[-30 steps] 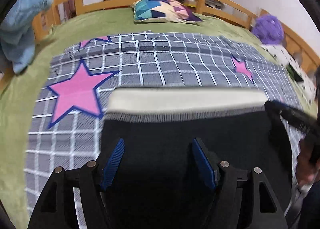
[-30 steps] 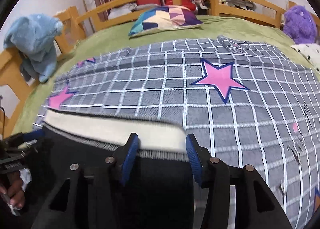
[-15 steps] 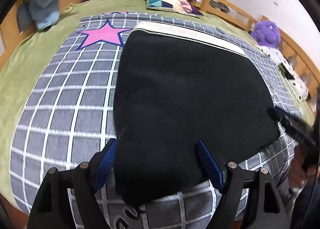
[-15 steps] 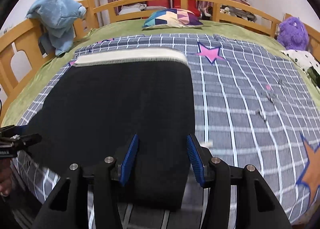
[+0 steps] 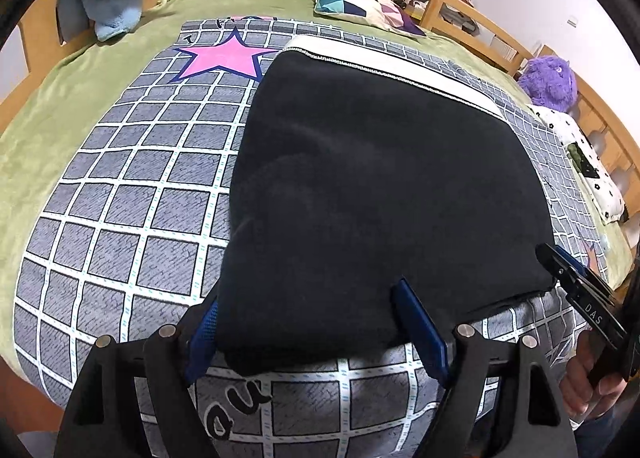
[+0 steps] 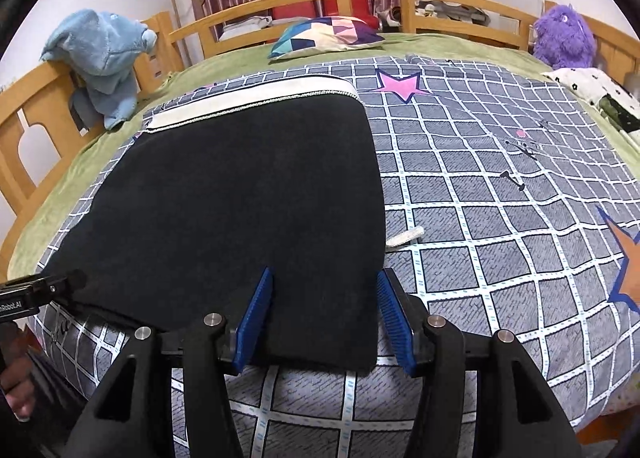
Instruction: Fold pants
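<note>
Black cloth fills the space right in front of each tool. These are the pants [image 5: 380, 185], lying flat on the bed [image 5: 100, 105] as one neat dark block. The left tool [image 5: 316, 334] has its blue fingers wide apart, one on each side of the near left corner, not pinching it. The right tool [image 6: 324, 314] is spread open the same way around the near right corner. So both tools hold nothing. Farther out, the white waistband [image 6: 248, 97] sits at the far edge of the block. The pants look folded at least once and laid down smooth. Maybe one more fold is left, to make the block smaller.
</note>
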`<state>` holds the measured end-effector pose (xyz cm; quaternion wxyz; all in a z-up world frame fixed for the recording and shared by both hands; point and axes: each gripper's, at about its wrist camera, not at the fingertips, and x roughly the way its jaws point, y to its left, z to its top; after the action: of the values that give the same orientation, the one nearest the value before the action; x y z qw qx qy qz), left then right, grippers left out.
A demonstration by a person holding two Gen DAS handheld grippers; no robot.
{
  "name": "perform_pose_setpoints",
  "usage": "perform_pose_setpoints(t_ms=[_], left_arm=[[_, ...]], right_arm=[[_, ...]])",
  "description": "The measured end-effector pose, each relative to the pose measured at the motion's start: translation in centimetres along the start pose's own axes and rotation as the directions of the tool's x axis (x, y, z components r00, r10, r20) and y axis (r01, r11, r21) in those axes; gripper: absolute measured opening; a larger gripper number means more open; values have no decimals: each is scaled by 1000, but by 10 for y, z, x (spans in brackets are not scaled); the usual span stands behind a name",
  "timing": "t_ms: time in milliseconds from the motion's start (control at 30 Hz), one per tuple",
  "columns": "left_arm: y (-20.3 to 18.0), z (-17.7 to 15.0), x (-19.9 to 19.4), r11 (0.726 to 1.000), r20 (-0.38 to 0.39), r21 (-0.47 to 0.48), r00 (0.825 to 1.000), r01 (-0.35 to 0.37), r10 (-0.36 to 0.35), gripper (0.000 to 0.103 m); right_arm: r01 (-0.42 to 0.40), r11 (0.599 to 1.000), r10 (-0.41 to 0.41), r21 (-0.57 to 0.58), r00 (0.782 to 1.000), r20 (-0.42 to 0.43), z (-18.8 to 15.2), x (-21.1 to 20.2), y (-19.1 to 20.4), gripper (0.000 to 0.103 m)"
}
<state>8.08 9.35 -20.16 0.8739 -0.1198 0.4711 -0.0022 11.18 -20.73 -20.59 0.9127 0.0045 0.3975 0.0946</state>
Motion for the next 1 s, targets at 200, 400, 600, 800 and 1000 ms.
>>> perform_pose_setpoints(t_ms=[200, 400, 600, 800, 1000], left_arm=[[-2, 3, -10, 998, 13, -59, 1000, 14, -13, 80], [-10, -5, -63, 995, 78, -82, 996, 59, -53, 80], [-31, -26, -127, 1000, 247, 14, 969, 5, -8, 82], [-62, -29, -162, 996, 269, 80, 963, -43, 20, 83], [-89, -32, -187, 990, 303, 127, 953, -61, 20, 90]], right_arm=[[-5, 1000, 7, 24, 998, -70, 10, -3, 0, 54], [-17, 1000, 18, -11, 1000, 17, 7, -54, 3, 54], [-2, 997, -3, 73, 997, 72, 10, -101, -7, 62], [45, 999, -48, 30, 994, 98, 16, -143, 4, 70], [85, 996, -82, -11, 984, 160, 12, -174, 18, 96]])
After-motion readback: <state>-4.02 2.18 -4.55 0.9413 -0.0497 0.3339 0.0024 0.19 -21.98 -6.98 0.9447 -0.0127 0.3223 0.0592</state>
